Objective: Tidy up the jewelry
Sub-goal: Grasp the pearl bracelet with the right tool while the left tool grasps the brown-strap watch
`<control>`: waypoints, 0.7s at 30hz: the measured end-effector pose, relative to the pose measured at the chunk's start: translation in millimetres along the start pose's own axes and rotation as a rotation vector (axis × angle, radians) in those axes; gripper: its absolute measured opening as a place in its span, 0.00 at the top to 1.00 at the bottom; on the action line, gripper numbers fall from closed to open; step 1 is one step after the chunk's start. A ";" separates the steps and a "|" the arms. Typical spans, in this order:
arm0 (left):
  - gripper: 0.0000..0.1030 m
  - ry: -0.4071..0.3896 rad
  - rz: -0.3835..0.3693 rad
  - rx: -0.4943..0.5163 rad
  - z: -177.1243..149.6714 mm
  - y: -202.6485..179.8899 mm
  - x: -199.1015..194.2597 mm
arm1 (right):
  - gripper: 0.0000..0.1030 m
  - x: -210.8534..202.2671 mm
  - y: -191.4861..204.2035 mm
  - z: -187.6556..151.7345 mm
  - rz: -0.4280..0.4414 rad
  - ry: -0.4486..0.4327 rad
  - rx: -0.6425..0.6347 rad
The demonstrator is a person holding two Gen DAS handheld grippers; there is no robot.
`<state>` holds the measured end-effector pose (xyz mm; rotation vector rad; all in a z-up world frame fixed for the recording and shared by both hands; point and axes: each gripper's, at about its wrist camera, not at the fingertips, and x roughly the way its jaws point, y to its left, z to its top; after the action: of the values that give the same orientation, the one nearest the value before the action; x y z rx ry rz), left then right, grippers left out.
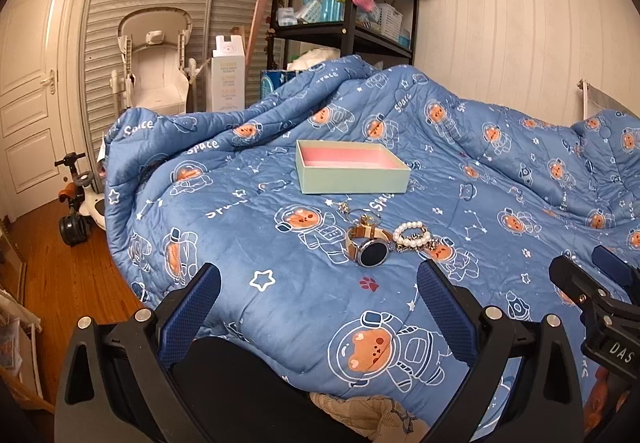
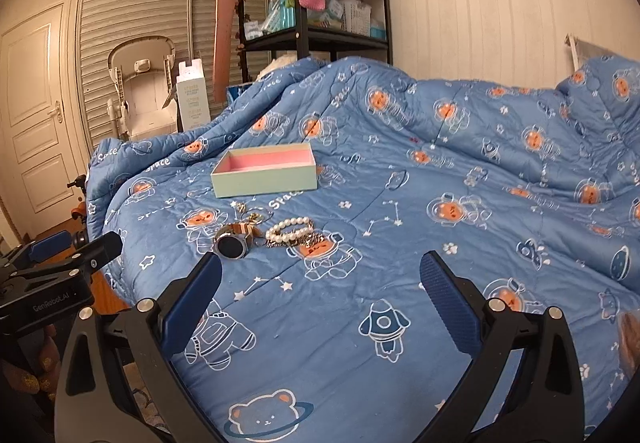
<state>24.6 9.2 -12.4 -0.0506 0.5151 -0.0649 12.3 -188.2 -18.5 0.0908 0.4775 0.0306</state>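
Note:
An open mint-green box with a pink inside sits on the blue quilt; it also shows in the right wrist view. In front of it lie a round-faced watch, a pearl bracelet, a gold chain piece and small gold earrings. My left gripper is open and empty, just short of the watch. My right gripper is open and empty, short of the pearl bracelet.
The blue space-print quilt covers the bed and bunches up behind the box. A black shelf unit, a white high chair and a door stand beyond. A ride-on toy is on the wood floor at left.

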 end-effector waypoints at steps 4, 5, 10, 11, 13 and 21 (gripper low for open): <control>0.06 0.109 -0.020 0.132 4.2 -10.8 29.4 | 0.05 45.5 -9.8 3.3 0.105 0.163 -0.041; 0.06 0.136 -0.036 0.159 4.8 -13.7 37.4 | 0.05 57.1 -11.2 5.3 0.125 0.199 -0.043; 0.06 0.204 -0.101 0.179 11.9 -12.6 71.9 | 0.05 108.7 -9.9 15.3 0.137 0.317 -0.091; 0.06 0.223 -0.108 0.172 14.0 -10.4 79.5 | 0.05 116.5 -10.1 17.8 0.140 0.326 -0.092; 0.06 0.271 -0.128 0.124 19.3 -2.0 95.6 | 0.05 130.3 -13.6 23.4 0.157 0.349 -0.076; 0.27 0.392 -0.130 -0.105 39.5 32.0 143.8 | 0.22 187.6 -19.2 46.5 0.159 0.457 -0.028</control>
<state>170.6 31.6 -50.7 -0.1765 0.9064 -0.1773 200.3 -201.6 -65.0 0.0941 0.9255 0.2173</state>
